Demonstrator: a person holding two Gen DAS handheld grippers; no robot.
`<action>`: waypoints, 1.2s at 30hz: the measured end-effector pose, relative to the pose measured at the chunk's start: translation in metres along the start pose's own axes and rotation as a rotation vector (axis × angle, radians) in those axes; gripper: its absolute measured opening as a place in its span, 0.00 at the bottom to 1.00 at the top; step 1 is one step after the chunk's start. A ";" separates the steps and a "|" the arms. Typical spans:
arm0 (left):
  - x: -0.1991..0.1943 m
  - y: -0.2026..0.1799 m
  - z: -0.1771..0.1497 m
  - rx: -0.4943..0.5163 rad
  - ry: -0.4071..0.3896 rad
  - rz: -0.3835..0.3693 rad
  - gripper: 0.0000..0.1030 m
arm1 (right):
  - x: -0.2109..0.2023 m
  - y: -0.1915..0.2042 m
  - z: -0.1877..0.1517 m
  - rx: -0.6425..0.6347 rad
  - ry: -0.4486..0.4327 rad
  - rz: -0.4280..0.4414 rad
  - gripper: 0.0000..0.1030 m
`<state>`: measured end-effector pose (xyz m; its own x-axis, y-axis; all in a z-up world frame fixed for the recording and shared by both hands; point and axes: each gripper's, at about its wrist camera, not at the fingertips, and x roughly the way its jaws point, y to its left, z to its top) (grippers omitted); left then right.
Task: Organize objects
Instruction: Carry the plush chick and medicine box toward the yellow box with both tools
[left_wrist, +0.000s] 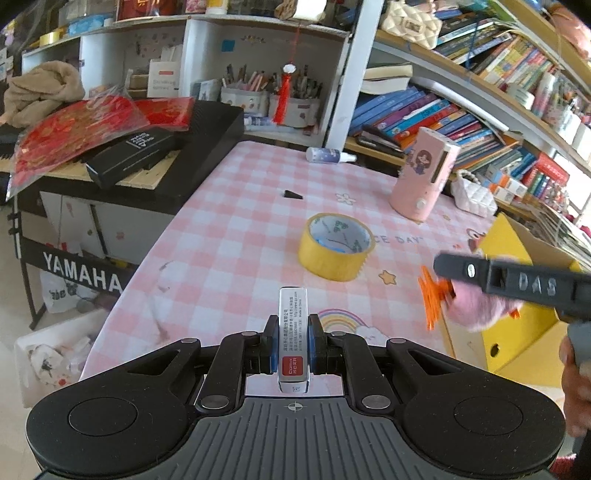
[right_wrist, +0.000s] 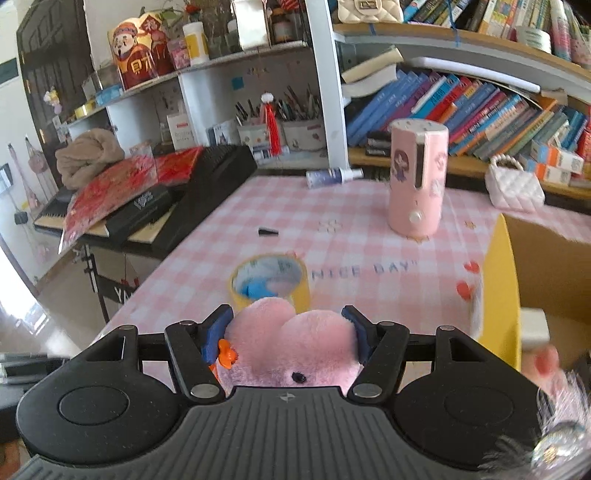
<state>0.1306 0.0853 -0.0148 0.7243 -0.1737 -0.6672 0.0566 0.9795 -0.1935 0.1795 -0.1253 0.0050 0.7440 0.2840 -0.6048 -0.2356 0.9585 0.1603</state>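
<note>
My left gripper (left_wrist: 293, 325) is shut on a small silver box with a red label (left_wrist: 293, 339), held above the near edge of the pink checked table (left_wrist: 221, 236). My right gripper (right_wrist: 286, 319) is shut on a pink plush toy with orange feet (right_wrist: 291, 347); it also shows in the left wrist view (left_wrist: 476, 306), under the right gripper's arm, beside the yellow cardboard box (left_wrist: 517, 332). A yellow tape roll (left_wrist: 334, 245) lies on the table ahead of both grippers, and shows in the right wrist view (right_wrist: 271, 282) too.
A pink cylinder with a cartoon girl (left_wrist: 424, 173) stands at the back right. A small bottle (left_wrist: 330, 154) lies at the far edge, a small black piece (left_wrist: 293, 194) mid-table. The yellow box (right_wrist: 502, 291) holds other items. A keyboard stand (left_wrist: 122, 162) flanks the left; bookshelves rise behind.
</note>
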 end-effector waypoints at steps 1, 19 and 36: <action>-0.003 0.000 -0.002 0.005 -0.003 -0.006 0.13 | -0.005 0.001 -0.005 -0.002 0.007 -0.005 0.60; -0.064 0.000 -0.054 0.102 0.001 -0.098 0.13 | -0.077 0.037 -0.080 0.057 0.048 -0.108 0.60; -0.084 -0.065 -0.084 0.319 0.021 -0.318 0.13 | -0.163 0.010 -0.143 0.248 0.012 -0.326 0.60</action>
<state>0.0083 0.0282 -0.0063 0.6224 -0.4704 -0.6256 0.4861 0.8588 -0.1621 -0.0338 -0.1656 -0.0065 0.7473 -0.0350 -0.6636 0.1707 0.9752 0.1408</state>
